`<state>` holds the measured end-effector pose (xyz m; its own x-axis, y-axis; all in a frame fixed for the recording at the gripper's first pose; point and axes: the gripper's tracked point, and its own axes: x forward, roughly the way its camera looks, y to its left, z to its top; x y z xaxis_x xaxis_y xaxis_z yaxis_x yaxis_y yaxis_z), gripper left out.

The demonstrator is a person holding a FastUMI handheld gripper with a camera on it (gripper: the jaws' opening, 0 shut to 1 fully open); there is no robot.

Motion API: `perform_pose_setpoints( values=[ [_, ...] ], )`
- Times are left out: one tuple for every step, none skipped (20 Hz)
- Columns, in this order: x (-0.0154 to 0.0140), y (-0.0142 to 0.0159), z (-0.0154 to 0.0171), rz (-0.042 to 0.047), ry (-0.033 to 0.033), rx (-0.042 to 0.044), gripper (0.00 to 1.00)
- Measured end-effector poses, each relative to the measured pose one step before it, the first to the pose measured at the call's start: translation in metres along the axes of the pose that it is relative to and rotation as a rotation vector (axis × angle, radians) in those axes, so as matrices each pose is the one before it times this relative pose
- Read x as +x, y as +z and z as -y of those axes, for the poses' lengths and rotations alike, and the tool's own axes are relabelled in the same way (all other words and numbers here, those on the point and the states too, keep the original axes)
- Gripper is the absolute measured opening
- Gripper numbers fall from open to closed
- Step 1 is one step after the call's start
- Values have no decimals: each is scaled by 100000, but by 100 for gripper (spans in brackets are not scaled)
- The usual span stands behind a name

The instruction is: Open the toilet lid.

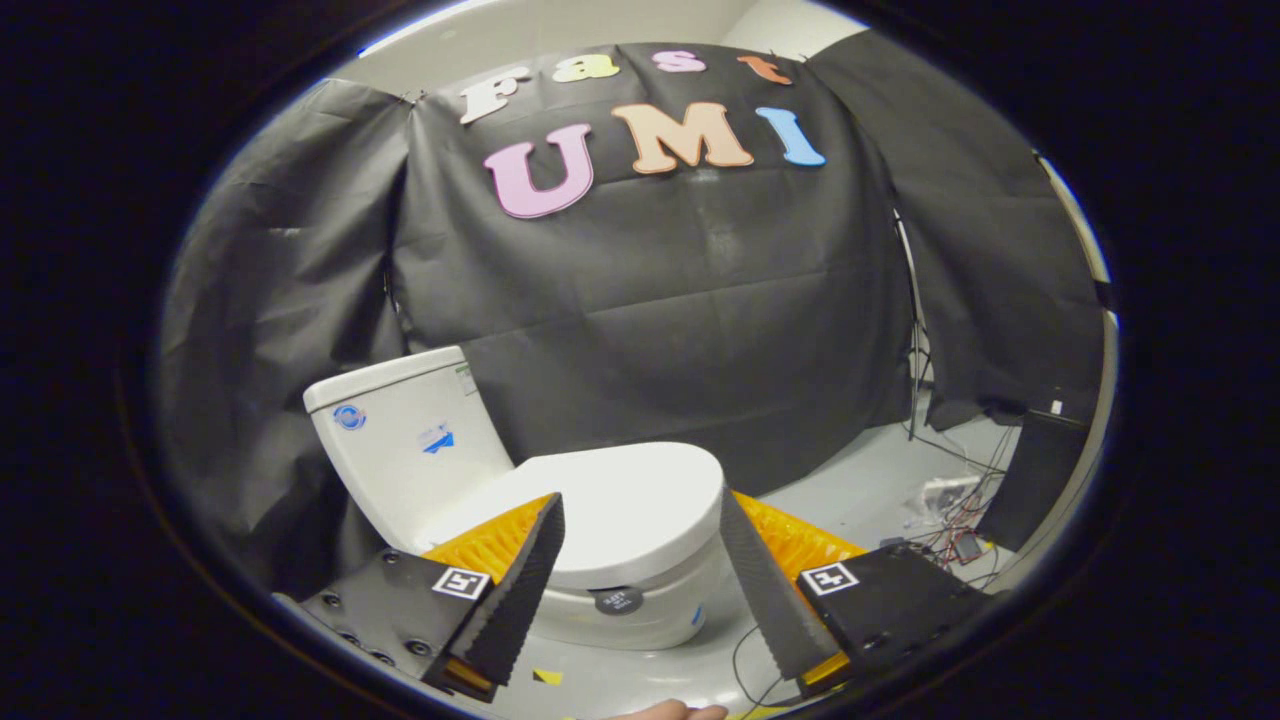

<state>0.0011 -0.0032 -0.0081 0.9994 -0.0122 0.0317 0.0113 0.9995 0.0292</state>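
A white toilet stands on the floor against the black cloth wall, its tank [405, 450] at the back left. Its lid [625, 510] lies flat and closed over the bowl [640, 610], with the lid's front edge turned toward the right. My gripper [640, 510] is open, its two fingers spread wide. The lid and bowl sit between the fingers and just beyond them. Neither finger touches the toilet.
Grey floor [860, 490] stretches to the right of the toilet. Loose cables and small electronics [950, 520] lie at the right, beside a dark box [1040, 470] and a thin stand pole [912, 330]. A fingertip [670, 711] shows below the fingers.
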Motion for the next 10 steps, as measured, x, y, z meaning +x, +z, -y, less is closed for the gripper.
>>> perform_pose_setpoints(
  values=[
    [-291,-70,450,-404,-1073,-1023,97],
    [-352,23,440,-20,-945,-307,97],
    [-368,19,402,556,-968,415,97],
    [-290,-229,310,347,-483,951,97],
    [-202,-512,212,-249,-678,611,97],
    [73,-1023,248,-1273,-732,442,97],
    [180,-1149,44,-2548,-64,652,97],
    [236,-1548,-244,-3142,988,1183,97],
    [372,-1317,-472,-3243,1886,2467,97],
    [375,-1214,-488,-2585,2214,2035,97]
  ],
)
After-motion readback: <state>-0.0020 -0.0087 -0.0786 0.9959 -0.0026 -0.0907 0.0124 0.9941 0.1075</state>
